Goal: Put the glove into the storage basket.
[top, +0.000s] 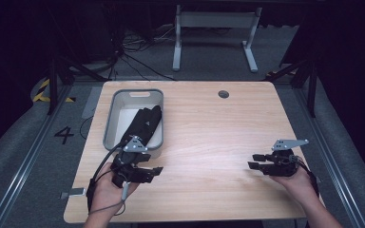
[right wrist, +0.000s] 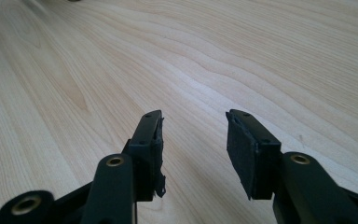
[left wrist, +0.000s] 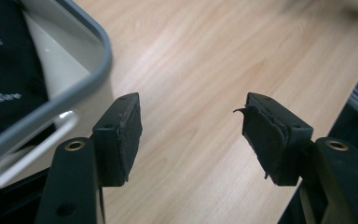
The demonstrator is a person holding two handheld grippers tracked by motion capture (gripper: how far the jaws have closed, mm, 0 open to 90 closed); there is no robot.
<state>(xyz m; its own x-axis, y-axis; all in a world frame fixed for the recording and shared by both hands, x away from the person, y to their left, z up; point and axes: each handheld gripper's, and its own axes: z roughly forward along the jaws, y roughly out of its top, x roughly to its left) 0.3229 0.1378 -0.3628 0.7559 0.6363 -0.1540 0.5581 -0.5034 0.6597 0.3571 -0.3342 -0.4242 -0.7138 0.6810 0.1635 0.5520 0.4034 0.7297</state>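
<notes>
A grey plastic bin (top: 111, 118) stands on the left side of the wooden table (top: 209, 123), with a black garment (top: 146, 121) lying inside it. My left gripper (top: 158, 172) sits just in front of the bin's near end, open and empty, pointing right. In the left gripper view the bin's rim (left wrist: 81, 88) and the black cloth (left wrist: 4, 79) are at the left, beside my open left gripper (left wrist: 191, 135). My right gripper (top: 255, 160) rests near the table's right front, open and empty, pointing left. In the right gripper view bare wood lies between the jaws of my right gripper (right wrist: 193, 149).
A round cable hole (top: 223, 94) is at the table's far edge. Beyond the table stand a white desk frame (top: 214, 33) and cables on the floor. A metal rail (top: 24, 156) runs along the left.
</notes>
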